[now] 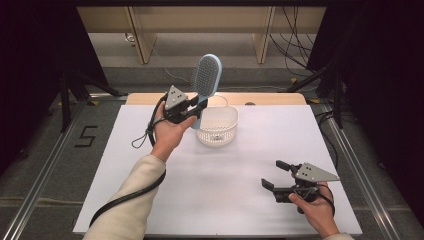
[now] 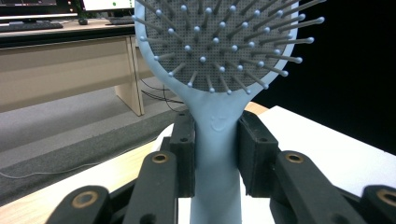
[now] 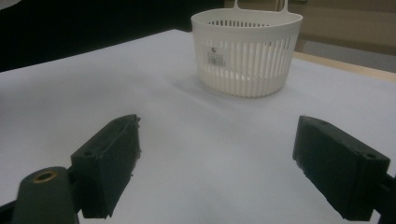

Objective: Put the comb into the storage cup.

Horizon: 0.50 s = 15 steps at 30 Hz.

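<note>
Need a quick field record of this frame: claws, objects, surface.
left claw: shut on the hairbrush handle, raised above the table
hairbrush: light blue, held upright, bristle head at top
right claw: open, holding nothing, low over the near right of the table
basket: white, slotted wall, upright on the table, just right of the left claw
basket contents: cannot tell
table: white sheet over a wooden top

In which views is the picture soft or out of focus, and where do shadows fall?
Left gripper view: the hairbrush is fairly sharp, the desks behind slightly soft. Right gripper view: the near black jaws are a little blurred, and the basket casts a faint shadow on the white table. High view: even light, dark surroundings.
</note>
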### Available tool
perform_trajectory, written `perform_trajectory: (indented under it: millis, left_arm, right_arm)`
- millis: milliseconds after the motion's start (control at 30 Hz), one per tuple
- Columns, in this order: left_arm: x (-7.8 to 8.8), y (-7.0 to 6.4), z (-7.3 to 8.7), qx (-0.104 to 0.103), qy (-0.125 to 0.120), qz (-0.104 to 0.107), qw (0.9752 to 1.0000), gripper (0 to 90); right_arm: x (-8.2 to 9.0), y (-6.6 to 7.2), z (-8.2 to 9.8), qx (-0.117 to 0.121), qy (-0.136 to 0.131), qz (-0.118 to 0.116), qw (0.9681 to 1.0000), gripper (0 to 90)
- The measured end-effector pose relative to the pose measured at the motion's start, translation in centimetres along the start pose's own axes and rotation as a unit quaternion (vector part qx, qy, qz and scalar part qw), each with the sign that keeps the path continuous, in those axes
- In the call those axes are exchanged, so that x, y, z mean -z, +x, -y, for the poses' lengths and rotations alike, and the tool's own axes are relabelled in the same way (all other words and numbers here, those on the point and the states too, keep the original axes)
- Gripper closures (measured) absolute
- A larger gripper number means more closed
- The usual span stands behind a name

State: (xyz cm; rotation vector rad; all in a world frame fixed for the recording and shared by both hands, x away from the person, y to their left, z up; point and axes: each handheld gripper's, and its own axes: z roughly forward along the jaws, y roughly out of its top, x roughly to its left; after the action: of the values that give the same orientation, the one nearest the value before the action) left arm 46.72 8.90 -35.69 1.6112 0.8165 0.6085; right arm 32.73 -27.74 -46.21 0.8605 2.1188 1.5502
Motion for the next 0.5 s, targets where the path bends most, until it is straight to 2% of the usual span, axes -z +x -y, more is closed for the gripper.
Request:
perform_trajectory:
  millis: [500]
  left_arm:
    - [-0.45, 0.08, -0.25, 0.001, -0.001, 0.002, 1.0000, 69.7]
  right_arm:
    - [-0.02, 0.02, 0.01, 0.000, 0.001, 0.000, 1.0000, 15.5]
